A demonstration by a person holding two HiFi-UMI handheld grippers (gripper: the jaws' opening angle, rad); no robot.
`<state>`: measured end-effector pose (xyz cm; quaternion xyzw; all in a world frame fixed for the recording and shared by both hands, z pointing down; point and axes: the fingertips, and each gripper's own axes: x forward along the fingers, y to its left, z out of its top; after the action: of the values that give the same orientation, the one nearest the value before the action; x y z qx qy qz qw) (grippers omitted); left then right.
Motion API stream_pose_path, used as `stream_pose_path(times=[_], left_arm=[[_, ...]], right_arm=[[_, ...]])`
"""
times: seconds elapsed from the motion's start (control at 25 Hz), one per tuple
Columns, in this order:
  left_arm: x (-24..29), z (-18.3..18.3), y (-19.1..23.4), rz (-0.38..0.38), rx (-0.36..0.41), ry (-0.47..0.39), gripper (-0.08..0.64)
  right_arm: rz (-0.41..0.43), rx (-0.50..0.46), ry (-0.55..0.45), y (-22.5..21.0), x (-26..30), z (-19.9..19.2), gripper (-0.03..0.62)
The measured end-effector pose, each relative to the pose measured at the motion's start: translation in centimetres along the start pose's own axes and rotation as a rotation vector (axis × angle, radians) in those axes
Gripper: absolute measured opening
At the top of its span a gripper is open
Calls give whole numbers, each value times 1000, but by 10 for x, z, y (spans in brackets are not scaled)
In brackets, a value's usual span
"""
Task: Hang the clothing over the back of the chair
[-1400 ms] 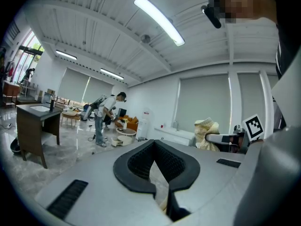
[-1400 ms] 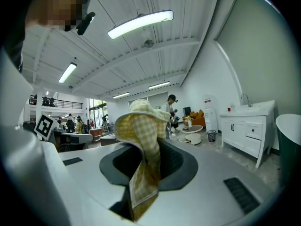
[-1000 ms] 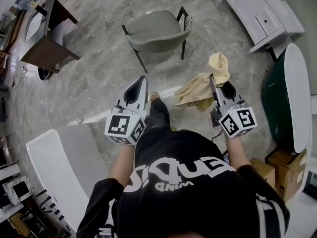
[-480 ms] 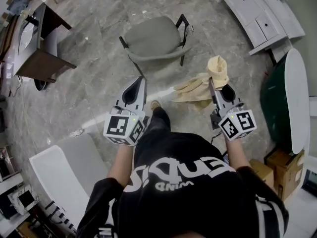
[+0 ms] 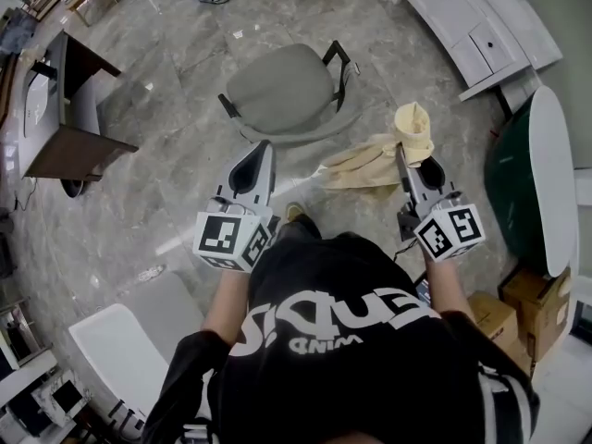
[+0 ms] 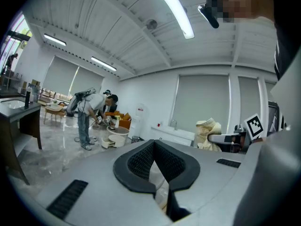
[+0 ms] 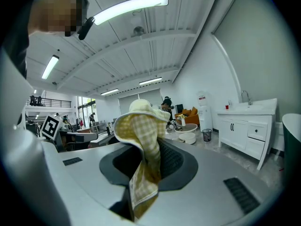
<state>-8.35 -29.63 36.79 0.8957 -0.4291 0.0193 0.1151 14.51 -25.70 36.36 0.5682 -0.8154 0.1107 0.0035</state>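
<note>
A grey armchair [image 5: 277, 86] stands on the marble floor ahead of me, its curved back [image 5: 310, 129] on the near side. My right gripper [image 5: 404, 153] is shut on a yellow checked garment [image 5: 370, 163]; one end bunches above the jaws and the rest hangs to the left, just right of the chair. In the right gripper view the clothing [image 7: 141, 126] is pinched between the pads of the right gripper [image 7: 150, 145]. My left gripper [image 5: 266, 146] hovers just short of the chair back, shut with nothing in it. Its tips meet in the left gripper view [image 6: 154, 142].
A dark wooden desk [image 5: 69, 109] stands at the left and a white cabinet [image 5: 481, 26] at the upper right. A white-and-green table [image 5: 541, 183] and cardboard boxes [image 5: 518, 303] line the right side. A person [image 6: 89, 112] bends over in the background.
Both grippers have moved forward toward the chair, which now lies closer to their tips. The garment has stayed in the right gripper.
</note>
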Motion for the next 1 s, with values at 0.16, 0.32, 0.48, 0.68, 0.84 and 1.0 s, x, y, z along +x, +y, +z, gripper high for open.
stream_pose_path(times=[0.16,0.32,0.48,0.68,0.84,1.0], left_arm=[[13,9,10,-28,-2,-6,15],[24,15,17,-45,-5,-3,15],[33,20,17,-53,-3,-4,15],[43,21,18,-43,-6,-5,15],[49,19,22,-33,-4,-7,15],[56,19,24,-30,-7,-7,15]], right_arm=[[-15,4,-11,-2,13,8,87],[-6,1,-9,2,25,15,89],[18,-10,-4,3,33,24,88],[57,-9,-12,2,44,35,87],[85,3,-16,2,58,43,88],[111,-6,-21,5,72,55,89]])
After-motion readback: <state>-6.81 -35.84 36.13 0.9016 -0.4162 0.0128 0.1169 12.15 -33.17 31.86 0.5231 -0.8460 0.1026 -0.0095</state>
